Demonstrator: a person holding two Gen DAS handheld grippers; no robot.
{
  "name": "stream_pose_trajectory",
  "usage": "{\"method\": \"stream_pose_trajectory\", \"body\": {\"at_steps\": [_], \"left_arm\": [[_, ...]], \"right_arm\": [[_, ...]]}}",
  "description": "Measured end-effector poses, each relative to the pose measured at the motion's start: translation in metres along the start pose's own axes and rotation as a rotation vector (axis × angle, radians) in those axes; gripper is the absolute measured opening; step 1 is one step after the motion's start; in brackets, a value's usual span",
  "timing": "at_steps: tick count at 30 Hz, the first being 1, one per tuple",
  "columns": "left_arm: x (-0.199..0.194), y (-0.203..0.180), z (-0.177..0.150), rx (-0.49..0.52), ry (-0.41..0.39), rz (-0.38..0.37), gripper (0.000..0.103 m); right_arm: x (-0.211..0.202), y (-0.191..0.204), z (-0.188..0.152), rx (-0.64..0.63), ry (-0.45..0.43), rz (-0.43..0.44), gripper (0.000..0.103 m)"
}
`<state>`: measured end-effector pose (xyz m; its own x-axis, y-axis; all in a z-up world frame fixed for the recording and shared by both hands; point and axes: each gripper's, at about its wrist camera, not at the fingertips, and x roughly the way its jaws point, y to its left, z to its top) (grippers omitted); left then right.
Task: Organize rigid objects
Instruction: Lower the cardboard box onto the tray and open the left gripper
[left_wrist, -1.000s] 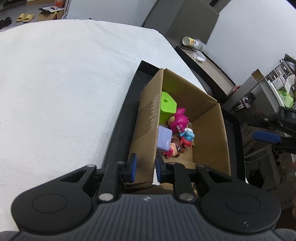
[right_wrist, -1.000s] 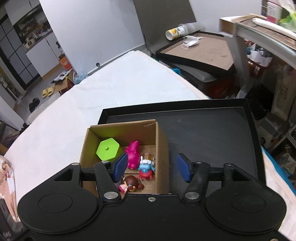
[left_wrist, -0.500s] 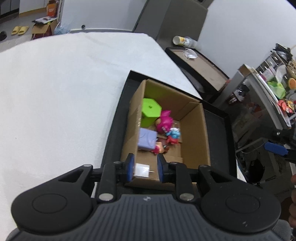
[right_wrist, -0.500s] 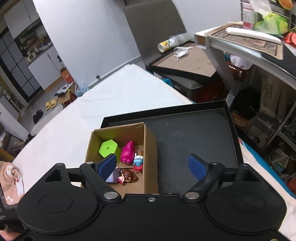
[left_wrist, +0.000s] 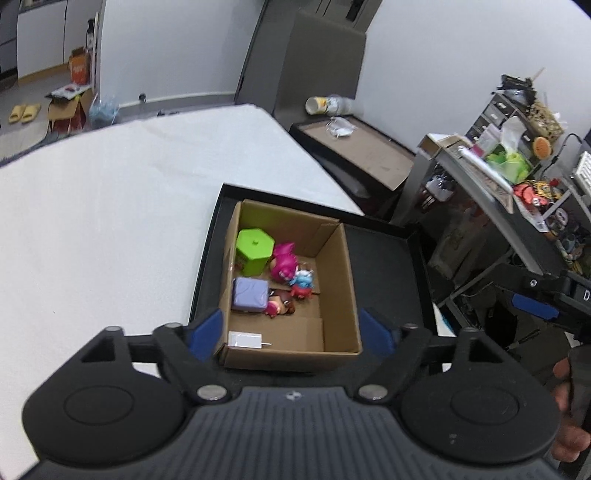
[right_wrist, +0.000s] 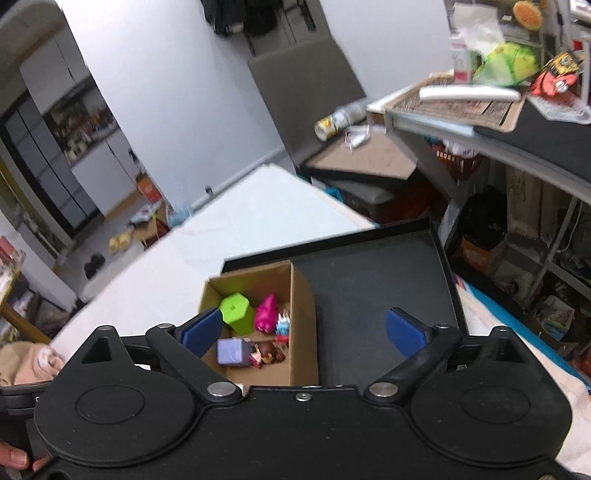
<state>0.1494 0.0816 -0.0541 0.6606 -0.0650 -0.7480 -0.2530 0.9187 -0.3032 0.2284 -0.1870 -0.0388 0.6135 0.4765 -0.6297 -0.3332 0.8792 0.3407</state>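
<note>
An open cardboard box (left_wrist: 343, 280) (right_wrist: 301, 314) sits in a black tray (left_wrist: 391, 266) (right_wrist: 369, 288) on a white table. Inside are a green hexagonal container (left_wrist: 254, 251) (right_wrist: 236, 313), a pink figure (left_wrist: 283, 260) (right_wrist: 266, 315), a small blue and red figure (left_wrist: 303, 282) (right_wrist: 282, 326), a purple cube (left_wrist: 250, 294) (right_wrist: 231, 351) and a brown-haired figure (left_wrist: 279, 304) (right_wrist: 267, 355). My left gripper (left_wrist: 291, 334) is open and empty, held above the box's near edge. My right gripper (right_wrist: 303, 334) is open and empty, above the box and tray.
The white table (left_wrist: 103, 206) spreads to the left of the tray. A second tray with a cup (left_wrist: 321, 105) stands beyond it. A cluttered shelf (left_wrist: 517, 177) stands at the right. The right gripper's blue pad (left_wrist: 532, 308) shows in the left wrist view.
My left gripper has opened wide and pulled back and up from the box's near wall. My right gripper has also risen and opened wider. The toys in the box have not moved.
</note>
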Motion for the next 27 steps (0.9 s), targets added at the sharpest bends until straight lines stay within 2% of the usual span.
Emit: {"method": "stream_pose_trajectory", "body": {"at_steps": [9, 12, 17, 27], "left_arm": [[-0.035, -0.027, -0.009, 0.073, -0.029, 0.003, 0.093], [-0.043, -0.034, -0.014, 0.095, -0.034, 0.019, 0.097], [-0.059, -0.041, -0.021, 0.117, -0.049, 0.004, 0.098], [-0.088, -0.046, -0.033, 0.132, -0.094, -0.013, 0.099]], "right_arm": [[-0.039, -0.005, -0.009, 0.026, -0.061, 0.043, 0.099], [-0.052, -0.006, -0.012, 0.031, -0.082, 0.024, 0.100], [-0.073, -0.008, -0.016, 0.038, -0.127, 0.003, 0.103], [-0.099, -0.011, -0.027, 0.044, -0.130, -0.003, 0.103]]}}
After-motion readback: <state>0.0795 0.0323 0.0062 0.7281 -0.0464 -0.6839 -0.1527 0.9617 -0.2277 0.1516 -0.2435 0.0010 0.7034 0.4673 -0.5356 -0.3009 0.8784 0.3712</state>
